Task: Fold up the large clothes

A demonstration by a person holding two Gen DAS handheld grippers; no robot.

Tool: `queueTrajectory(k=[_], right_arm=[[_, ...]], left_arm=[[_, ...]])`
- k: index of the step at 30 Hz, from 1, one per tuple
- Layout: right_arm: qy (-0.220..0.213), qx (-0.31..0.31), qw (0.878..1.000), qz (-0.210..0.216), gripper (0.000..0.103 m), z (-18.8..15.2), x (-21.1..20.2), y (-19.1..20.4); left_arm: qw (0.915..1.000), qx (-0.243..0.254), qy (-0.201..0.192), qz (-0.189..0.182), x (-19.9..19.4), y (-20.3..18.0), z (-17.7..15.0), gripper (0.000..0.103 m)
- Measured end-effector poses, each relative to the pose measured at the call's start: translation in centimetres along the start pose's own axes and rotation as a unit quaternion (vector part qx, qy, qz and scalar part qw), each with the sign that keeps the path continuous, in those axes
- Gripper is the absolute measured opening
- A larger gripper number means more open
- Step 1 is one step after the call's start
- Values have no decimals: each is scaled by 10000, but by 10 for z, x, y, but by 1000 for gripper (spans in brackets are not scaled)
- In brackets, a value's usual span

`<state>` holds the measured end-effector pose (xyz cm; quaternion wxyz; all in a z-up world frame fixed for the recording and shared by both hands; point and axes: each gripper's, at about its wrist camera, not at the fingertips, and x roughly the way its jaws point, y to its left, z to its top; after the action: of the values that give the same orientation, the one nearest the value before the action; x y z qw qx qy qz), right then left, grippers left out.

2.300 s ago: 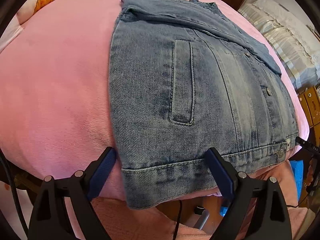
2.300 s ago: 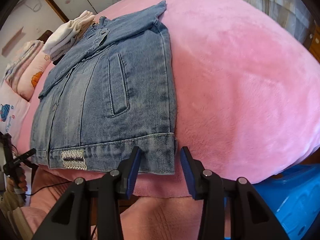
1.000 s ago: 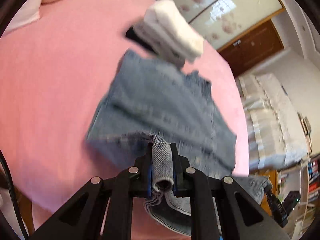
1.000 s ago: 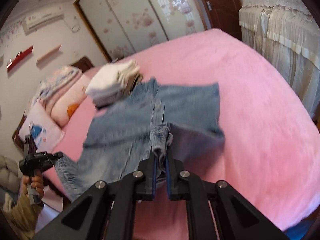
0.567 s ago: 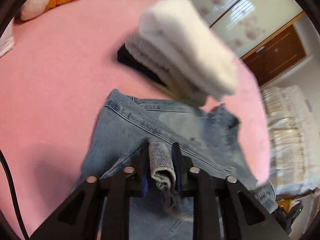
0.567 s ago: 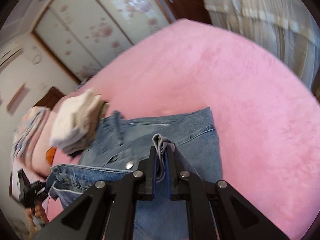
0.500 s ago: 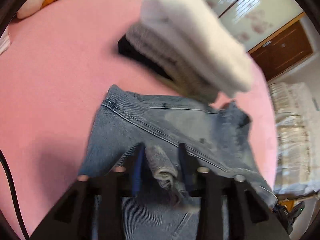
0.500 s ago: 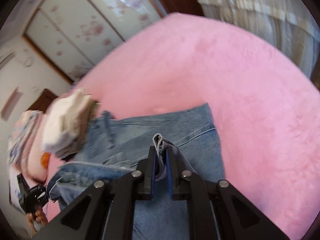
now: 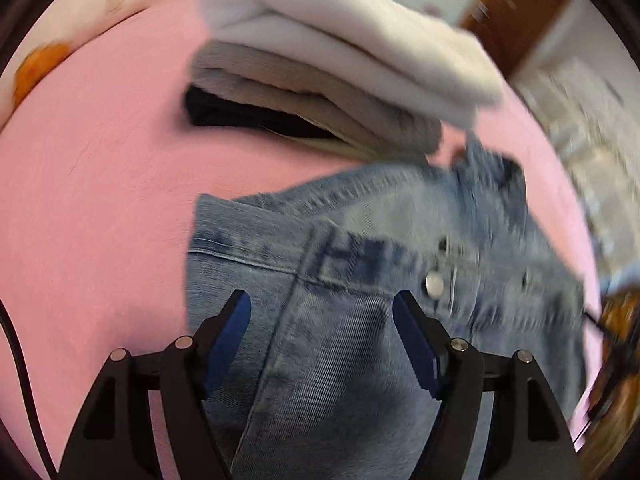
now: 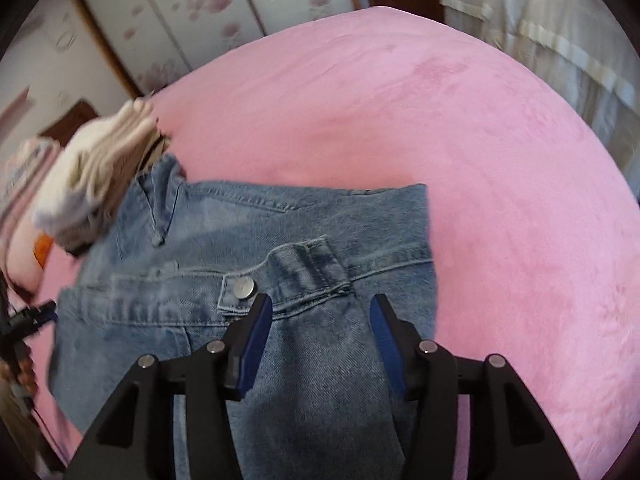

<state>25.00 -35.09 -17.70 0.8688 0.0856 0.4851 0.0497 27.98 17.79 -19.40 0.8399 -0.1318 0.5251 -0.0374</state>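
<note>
A blue denim jacket point(image 9: 360, 300) lies folded over on the pink bed, its hem brought up onto the collar end. My left gripper point(image 9: 322, 312) hovers over its left part, jaws opening, denim below them but not pinched. In the right wrist view the jacket point(image 10: 280, 240) shows a buttoned hem tab point(image 10: 244, 288). My right gripper point(image 10: 320, 316) stands over the hem band, jaws opening and free of the cloth.
A stack of folded clothes point(image 9: 340, 60), white over grey over black, sits just beyond the jacket's collar; it shows as the stack of folded clothes point(image 10: 96, 172) at the left. A pillow point(image 9: 48, 60) lies far left. Pink bedspread point(image 10: 480, 160) spreads to the right.
Both grippers carried the pinched hem forward over the jacket toward the collar, sank, then let it go. The jaws went from shut on denim to open.
</note>
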Motion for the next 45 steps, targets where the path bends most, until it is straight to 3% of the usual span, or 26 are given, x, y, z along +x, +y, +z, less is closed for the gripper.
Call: queueTrajectory(k=[6, 11, 15, 16, 17, 18, 19, 21, 22, 26, 28, 34, 39, 45], right_arm=[[29, -792, 9958, -466, 57, 3, 19, 25], [40, -566, 9975, -421, 64, 8, 27, 16], [102, -366, 9988, -308, 67, 7, 35, 8], [116, -270, 9993, -246, 67, 6, 36, 5], [118, -222, 9995, -211, 65, 6, 37, 4], [102, -170, 9997, -135, 52, 6, 36, 2], [131, -117, 9998, -30, 41, 5, 36, 1], [66, -89, 9999, -48, 31, 4, 31, 2], [5, -101, 9999, -84, 27, 3, 26, 3], [-335, 12, 9993, -180, 25, -2, -1, 1], [-605, 193, 9980, -33, 24, -1, -22, -5], [-1319, 210, 9910, 63, 24, 25, -64, 7], [-1571, 105, 9875, -4, 24, 67, -57, 29], [-1282, -59, 9907, -454, 24, 95, 1, 44]], left_arm=[[9963, 763, 128, 364, 21, -20, -3, 78], [9939, 937, 105, 571, 36, -27, 2, 87], [9912, 1115, 73, 712, 41, -29, 2, 88], [9910, 1130, 56, 709, 42, -30, 2, 80], [9915, 1178, 55, 546, 42, -33, 1, 51], [9916, 1199, 73, 478, 43, -38, 0, 42], [9909, 1175, 23, 661, 40, -40, -2, 31], [9906, 1121, -120, 779, 32, -44, -5, 19], [9906, 1065, -199, 837, 27, -44, -7, 17], [9912, 697, -659, 907, -4, -41, -15, 15], [9911, 518, -900, 837, -21, -40, -16, 15], [9832, 156, -1620, 831, -65, -45, 0, 15], [9800, -240, -1771, 879, -57, -40, 37, 15], [9821, -545, -1473, 1041, -2, -30, 57, 15]])
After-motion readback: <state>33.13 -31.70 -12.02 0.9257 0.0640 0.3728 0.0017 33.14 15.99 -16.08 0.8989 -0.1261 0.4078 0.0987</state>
